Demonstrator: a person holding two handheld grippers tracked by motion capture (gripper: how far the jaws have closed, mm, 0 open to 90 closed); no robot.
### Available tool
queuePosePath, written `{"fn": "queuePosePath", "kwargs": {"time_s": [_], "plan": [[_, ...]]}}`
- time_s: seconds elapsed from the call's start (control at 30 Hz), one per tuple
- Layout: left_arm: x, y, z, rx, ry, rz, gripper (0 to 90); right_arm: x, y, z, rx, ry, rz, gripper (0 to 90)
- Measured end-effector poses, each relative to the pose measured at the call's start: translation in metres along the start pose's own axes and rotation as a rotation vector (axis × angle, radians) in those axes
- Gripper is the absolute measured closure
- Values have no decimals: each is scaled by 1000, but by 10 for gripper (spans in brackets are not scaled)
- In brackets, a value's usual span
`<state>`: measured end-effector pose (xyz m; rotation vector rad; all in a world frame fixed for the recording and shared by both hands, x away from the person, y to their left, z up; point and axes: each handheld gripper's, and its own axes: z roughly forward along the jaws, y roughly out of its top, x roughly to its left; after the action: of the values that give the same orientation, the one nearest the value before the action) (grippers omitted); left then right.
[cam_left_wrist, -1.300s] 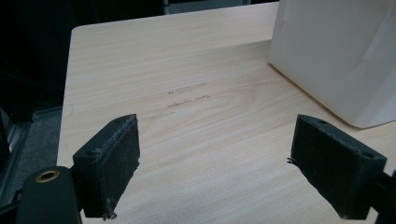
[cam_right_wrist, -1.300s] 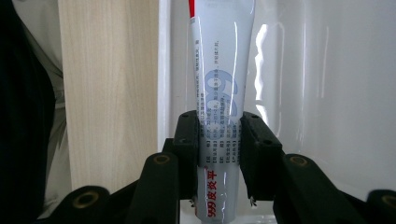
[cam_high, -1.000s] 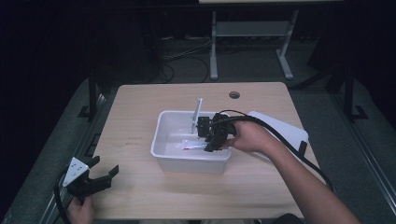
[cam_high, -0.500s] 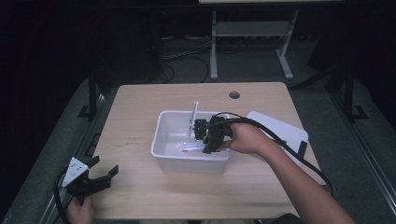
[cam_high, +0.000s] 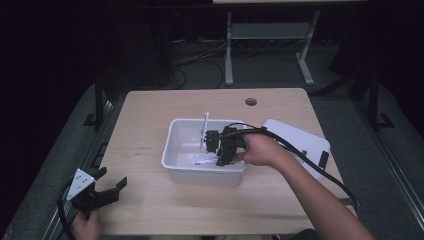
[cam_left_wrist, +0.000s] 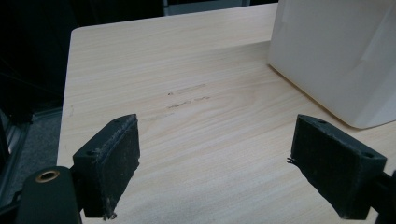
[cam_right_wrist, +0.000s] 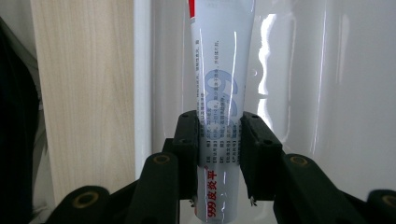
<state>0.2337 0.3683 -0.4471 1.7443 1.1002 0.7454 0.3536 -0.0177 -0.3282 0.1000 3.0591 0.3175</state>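
On the bench (cam_high: 150, 130) the white bin (cam_high: 175, 150) is sitting near the middle, and the right gripper (cam_high: 222, 150) is reaching into it, clenched on a tube (cam_right_wrist: 219, 93). The grasp looks done; whether the tube is being lifted out or set down I cannot tell. The left gripper (cam_high: 95, 192) is idling at the near left corner, jaws spread and holding nothing. The tube is pale and glossy, with blue and red print, lying along the bin's floor.
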Motion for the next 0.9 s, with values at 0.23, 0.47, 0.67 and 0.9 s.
{"fn": "queuePosePath", "kwargs": {"time_s": [0.23, 0.47, 0.67, 0.9], "plan": [[0, 0, 0, -1, 0, -3, 151, -1, 2, 6, 5, 3, -1, 692], [0, 0, -1, -3, 0, -5, 150, -2, -1, 13, 14, 13, 7, 692], [-1, 0, 0, 0, 0, -1, 151, -4, -4, 16, 18, 19, 17, 692], [0, 0, -1, -4, 2, -6, 150, -4, -5, 21, 24, 27, 22, 692]]}}
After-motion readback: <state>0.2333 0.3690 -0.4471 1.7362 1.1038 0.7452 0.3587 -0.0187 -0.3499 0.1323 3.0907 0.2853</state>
